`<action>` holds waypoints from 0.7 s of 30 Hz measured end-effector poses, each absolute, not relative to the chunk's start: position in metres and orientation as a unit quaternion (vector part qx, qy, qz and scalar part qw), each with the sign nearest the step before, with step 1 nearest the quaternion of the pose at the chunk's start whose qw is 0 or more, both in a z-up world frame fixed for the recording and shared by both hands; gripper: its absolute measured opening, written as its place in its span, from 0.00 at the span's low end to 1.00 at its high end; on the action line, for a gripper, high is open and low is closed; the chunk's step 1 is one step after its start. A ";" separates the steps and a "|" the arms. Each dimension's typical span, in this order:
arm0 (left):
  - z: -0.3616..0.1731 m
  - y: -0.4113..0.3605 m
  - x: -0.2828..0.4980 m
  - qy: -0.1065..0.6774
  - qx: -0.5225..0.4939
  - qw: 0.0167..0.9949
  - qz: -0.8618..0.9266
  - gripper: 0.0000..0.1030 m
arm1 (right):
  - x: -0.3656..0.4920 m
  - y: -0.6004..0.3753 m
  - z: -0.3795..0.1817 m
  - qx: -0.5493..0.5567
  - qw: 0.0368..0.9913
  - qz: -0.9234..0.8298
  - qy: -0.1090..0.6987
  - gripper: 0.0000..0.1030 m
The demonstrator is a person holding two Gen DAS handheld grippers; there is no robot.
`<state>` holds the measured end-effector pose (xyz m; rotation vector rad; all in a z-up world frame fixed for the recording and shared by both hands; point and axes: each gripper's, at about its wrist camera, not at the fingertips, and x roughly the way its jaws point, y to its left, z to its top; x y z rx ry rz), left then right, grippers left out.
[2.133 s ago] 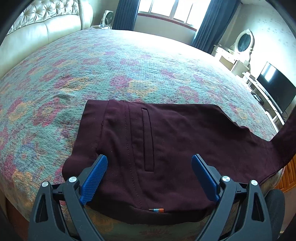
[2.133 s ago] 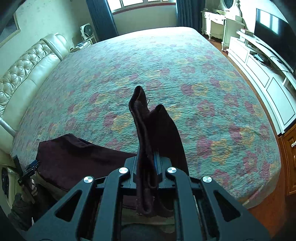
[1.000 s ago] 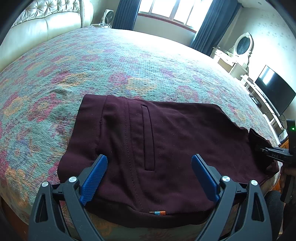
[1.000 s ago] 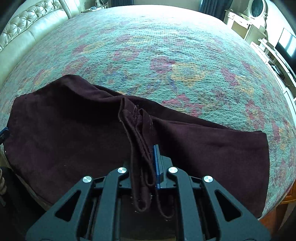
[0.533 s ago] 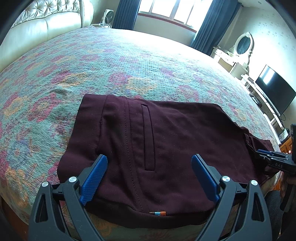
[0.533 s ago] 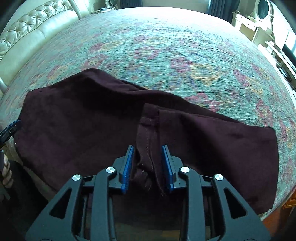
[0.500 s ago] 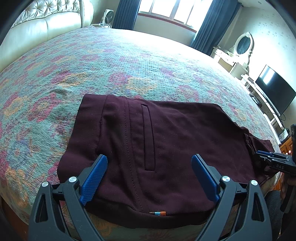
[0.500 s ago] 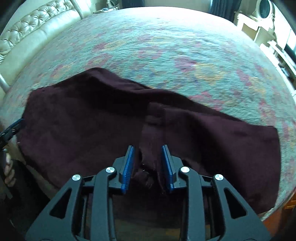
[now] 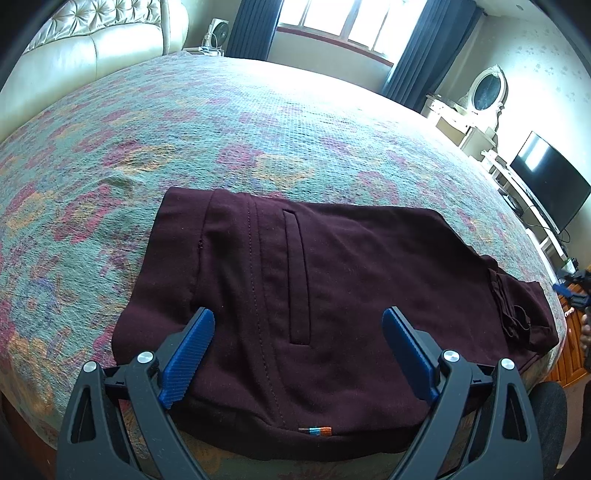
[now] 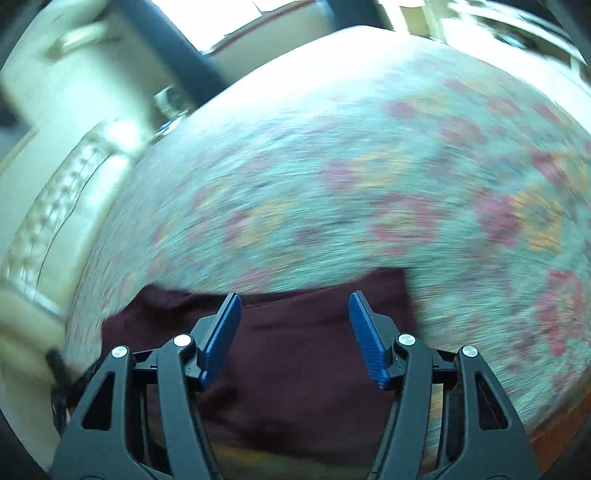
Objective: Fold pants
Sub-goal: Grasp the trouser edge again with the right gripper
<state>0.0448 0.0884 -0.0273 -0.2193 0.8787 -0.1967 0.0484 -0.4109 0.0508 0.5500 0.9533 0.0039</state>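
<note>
Dark maroon pants (image 9: 332, 280) lie folded on the floral bedspread (image 9: 258, 129) near the bed's front edge, with a slit pocket on top and the bunched leg hems (image 9: 513, 314) at the right end. My left gripper (image 9: 295, 332) is open and empty, hovering over the waist end. My right gripper (image 10: 293, 317) is open and empty above the pants (image 10: 295, 369); its view is motion-blurred. It also shows in the left wrist view (image 9: 570, 288), off the bed's right end.
A cream tufted headboard (image 9: 92, 40) stands at the far left. A vanity with an oval mirror (image 9: 487, 92), a TV (image 9: 550, 184) and a wooden cabinet (image 9: 570, 339) line the right side. Curtained windows (image 9: 332, 18) are behind the bed.
My right gripper opened, let go of the leg hems onto the pants and pulled back off the bed's right end, swinging fast. My left gripper has stayed still and open.
</note>
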 end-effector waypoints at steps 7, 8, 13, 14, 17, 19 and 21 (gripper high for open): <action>-0.027 0.087 0.045 0.422 -0.106 0.896 -0.093 0.89 | 0.072 -0.458 -0.014 0.384 0.784 0.085 0.481 0.28; -0.028 0.086 0.045 0.423 -0.103 0.896 -0.092 0.89 | 0.073 -0.459 -0.019 0.385 0.780 0.082 0.486 0.19; -0.028 0.083 0.046 0.424 -0.089 0.897 -0.088 0.89 | 0.076 -0.460 -0.026 0.383 0.777 0.081 0.493 0.16; -0.028 0.083 0.046 0.424 -0.089 0.897 -0.088 0.89 | 0.074 -0.461 -0.024 0.385 0.777 0.085 0.490 0.18; -0.029 0.084 0.046 0.424 -0.094 0.896 -0.090 0.89 | 0.058 -0.469 -0.016 0.404 0.775 0.109 0.474 0.30; -0.029 0.084 0.047 0.424 -0.095 0.896 -0.091 0.89 | 0.039 -0.472 -0.016 0.410 0.771 0.125 0.471 0.32; -0.029 0.085 0.047 0.424 -0.096 0.896 -0.092 0.89 | 0.018 -0.472 -0.021 0.418 0.762 0.142 0.475 0.32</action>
